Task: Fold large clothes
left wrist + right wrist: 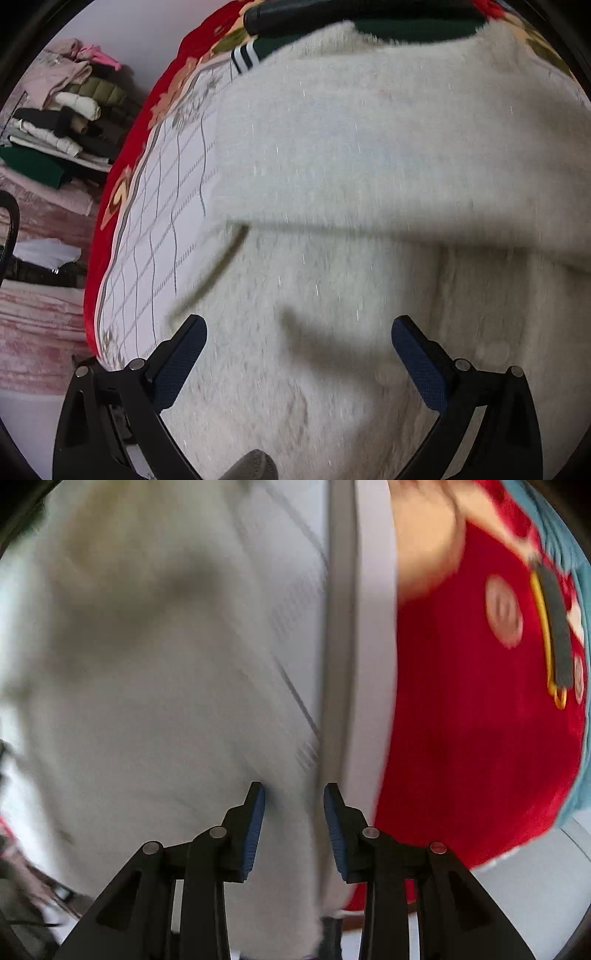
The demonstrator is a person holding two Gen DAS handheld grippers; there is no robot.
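Observation:
A large fuzzy white garment lies on the bed, its upper part folded over the lower part. My left gripper is open just above the garment's near part and holds nothing. In the right wrist view, which is blurred, the same white garment fills the left side. My right gripper is partly open, and the garment's right edge runs between its blue pads; I cannot tell whether they touch it.
The bed has a white checked sheet with a red flowered border. A dark green garment with white stripes lies beyond the white one. A stack of folded clothes stands at the left. A red blanket lies at the right.

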